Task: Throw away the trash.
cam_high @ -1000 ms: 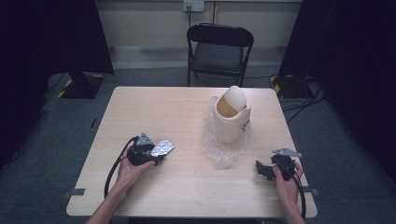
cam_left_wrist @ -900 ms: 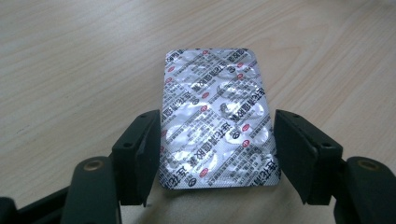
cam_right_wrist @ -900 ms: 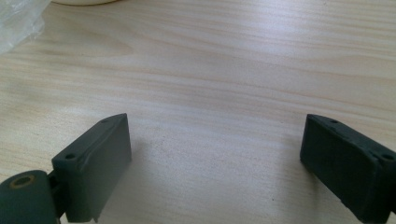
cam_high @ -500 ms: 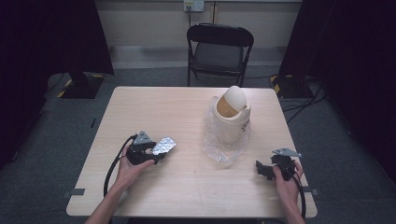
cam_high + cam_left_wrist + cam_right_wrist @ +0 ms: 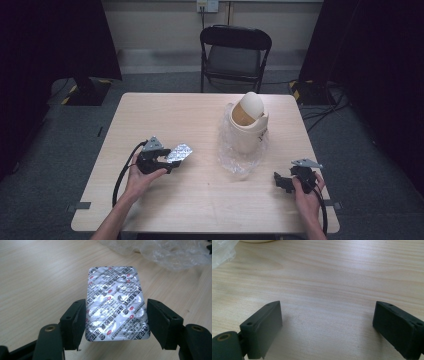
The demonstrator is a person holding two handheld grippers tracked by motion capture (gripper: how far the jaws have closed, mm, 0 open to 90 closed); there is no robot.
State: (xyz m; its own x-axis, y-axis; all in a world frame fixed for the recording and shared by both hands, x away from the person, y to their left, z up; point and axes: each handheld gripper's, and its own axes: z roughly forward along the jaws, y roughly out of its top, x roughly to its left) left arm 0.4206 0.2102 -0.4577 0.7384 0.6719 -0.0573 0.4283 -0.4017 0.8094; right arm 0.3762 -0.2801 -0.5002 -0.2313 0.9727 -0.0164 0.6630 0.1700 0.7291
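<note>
Holding a foil blister pack (image 5: 116,303) between the left gripper (image 5: 116,322) pads.
The right gripper (image 5: 329,330) rests on the table (image 5: 190,115), jaws spread wide, nothing between.

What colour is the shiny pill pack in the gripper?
The pill pack is silver foil with small black writing and red dots, clearest in the left gripper view.

The high view looks forward and down from above the near edge of the pale rectangular wooden table (image 5: 200,125), taking in its whole top. The left gripper view sits close and low, facing right across the boards toward the crumpled clear plastic bag (image 5: 175,252), shared with the high view (image 5: 240,160). The right gripper view skims the tabletop, very near.
</note>
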